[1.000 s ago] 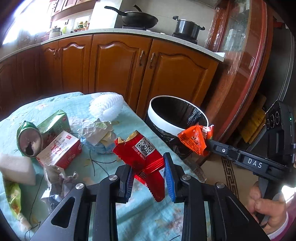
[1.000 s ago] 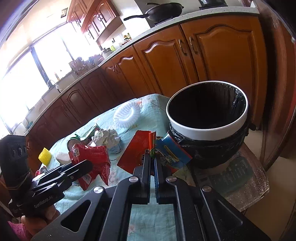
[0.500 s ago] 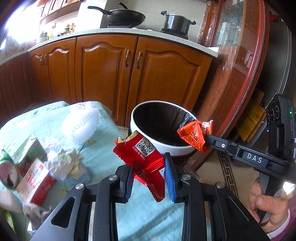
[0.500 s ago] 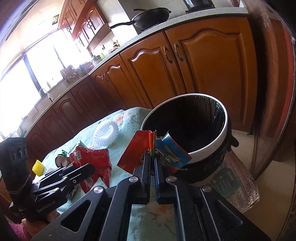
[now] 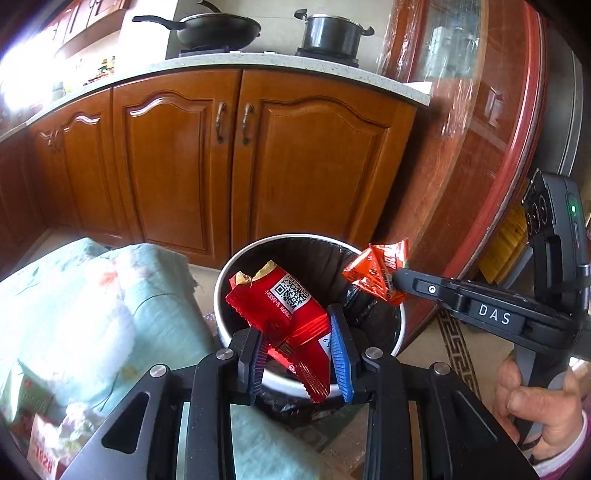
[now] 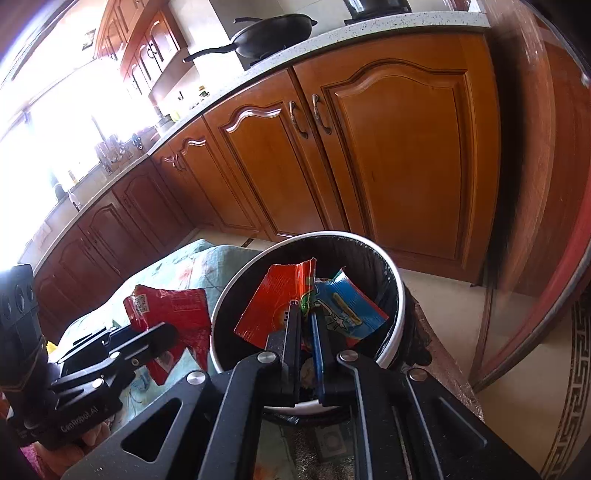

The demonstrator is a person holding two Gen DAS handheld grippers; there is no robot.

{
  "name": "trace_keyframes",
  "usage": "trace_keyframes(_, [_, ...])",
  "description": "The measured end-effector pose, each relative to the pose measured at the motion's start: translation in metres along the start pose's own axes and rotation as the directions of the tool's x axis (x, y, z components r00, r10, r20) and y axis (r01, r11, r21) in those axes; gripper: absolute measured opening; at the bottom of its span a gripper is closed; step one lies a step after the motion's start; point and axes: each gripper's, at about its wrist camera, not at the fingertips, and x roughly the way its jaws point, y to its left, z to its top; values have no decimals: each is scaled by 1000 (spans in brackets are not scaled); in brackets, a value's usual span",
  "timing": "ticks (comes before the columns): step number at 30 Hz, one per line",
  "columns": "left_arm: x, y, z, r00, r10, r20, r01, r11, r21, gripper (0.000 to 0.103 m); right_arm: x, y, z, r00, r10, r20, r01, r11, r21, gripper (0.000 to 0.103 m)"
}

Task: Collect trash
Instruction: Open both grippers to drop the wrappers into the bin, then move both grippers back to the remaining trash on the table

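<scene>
I am looking at a kitchen with brown wooden cabinets under a speckled counter, where a black wok and a dark pot sit on the stove. Below me a table under a pale green flowered cloth ends just beside a white-rimmed trash bin lined with a black bag.

My left gripper is clamped on a red snack wrapper with a QR code, held over the near rim of the bin; the wrapper's lower end hangs past the pads, and I cannot tell how much of it is pinched. In the right wrist view that same wrapper sits left of the bin, above the cloth's edge.

My right gripper has its jaws nearly together on an orange and blue wrapper, which spreads to both sides above the bin's opening. From the left wrist view I see only its orange side at the tip of the right gripper, over the bin's far rim. The bin's bottom is dark and I cannot make out what lies there.

At the lower left a red-and-white carton on the cloth is blurred and cut off by the frame.
</scene>
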Motion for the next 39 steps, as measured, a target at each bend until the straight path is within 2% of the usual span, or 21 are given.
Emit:
trace_keyframes(13, [58,4,17,996,24,-84,-25,1000,-12,32,32,-16,8,998,-11,-64,11,1000,12,8])
trace_keyframes(15, [61,4,19,995,29,-92,-30,999,-11,42,34,-17,11,997,-4,-71,5,1000,12,8])
trace_keyframes(16, [61,4,19,995,31,-92,-32,999,-11,45,35,-18,11,997,-2,-76,3,1000,16,11])
trace_keyframes(18, [59,3,20,996,40,-82,-41,999,-10,59,35,-21,13,997,7,-78,-5,1000,30,24])
trace_keyframes(20, [51,2,18,997,43,-65,-44,999,-7,64,32,-23,14,998,12,-69,-9,999,38,42])
trace_keyframes(21, [46,1,16,997,48,-60,-48,999,-4,68,30,-23,14,998,17,-63,-14,999,41,45])
trace_keyframes(24, [33,1,9,997,61,-45,-62,998,-14,74,21,-22,15,999,25,-44,-23,999,48,52])
trace_keyframes(26, [21,3,2,997,67,-33,-68,997,-30,77,14,-19,13,999,33,-23,-32,998,55,71])
trace_keyframes(29, [0,6,-13,997,81,-14,-82,995,-50,79,3,-14,5,999,54,6,-55,996,67,88])
trace_keyframes(39, [-76,25,-70,994,105,21,-101,984,-146,80,-17,16,-37,994,112,8,-112,991,75,90])
